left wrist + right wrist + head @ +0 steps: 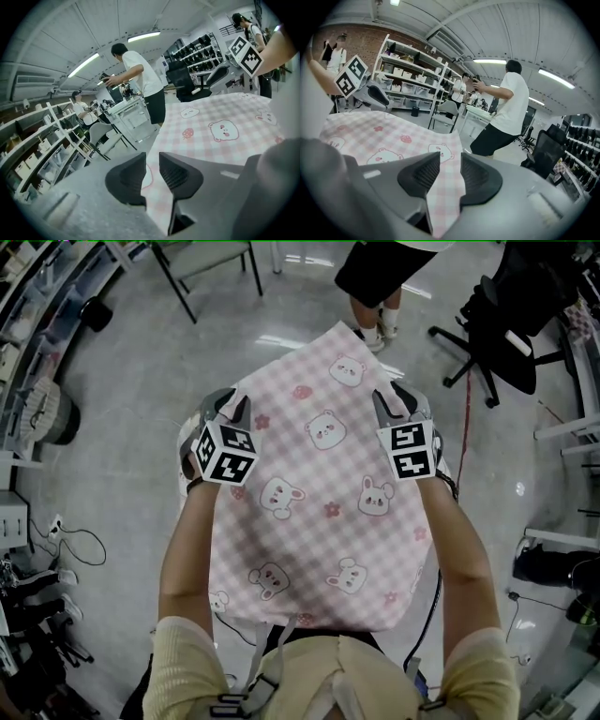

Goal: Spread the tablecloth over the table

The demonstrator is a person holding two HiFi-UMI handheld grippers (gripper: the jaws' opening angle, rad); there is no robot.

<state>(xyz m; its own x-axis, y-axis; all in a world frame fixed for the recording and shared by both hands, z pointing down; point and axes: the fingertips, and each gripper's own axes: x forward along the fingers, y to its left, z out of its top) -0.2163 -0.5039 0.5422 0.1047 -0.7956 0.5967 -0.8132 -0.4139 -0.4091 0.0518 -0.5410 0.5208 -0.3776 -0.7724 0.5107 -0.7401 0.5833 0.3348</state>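
Observation:
A pink checked tablecloth (319, 493) printed with bears and rabbits stretches flat between my two grippers, its far corner pointing away from me. My left gripper (234, 407) holds the cloth's left edge. In the left gripper view, the tablecloth (220, 131) runs between the jaws of the left gripper (152, 177). My right gripper (394, 401) holds the right edge. In the right gripper view, a strip of the tablecloth (443, 192) fills the gap of the right gripper (450, 176). The table is mostly hidden under the cloth.
A pale rounded rim (183, 442) peeks out under the cloth at the left. A person (375, 282) stands just beyond the far corner. A black office chair (502, 320) is at the far right, another chair (202, 259) at the far left, and shelving (408, 70) further back.

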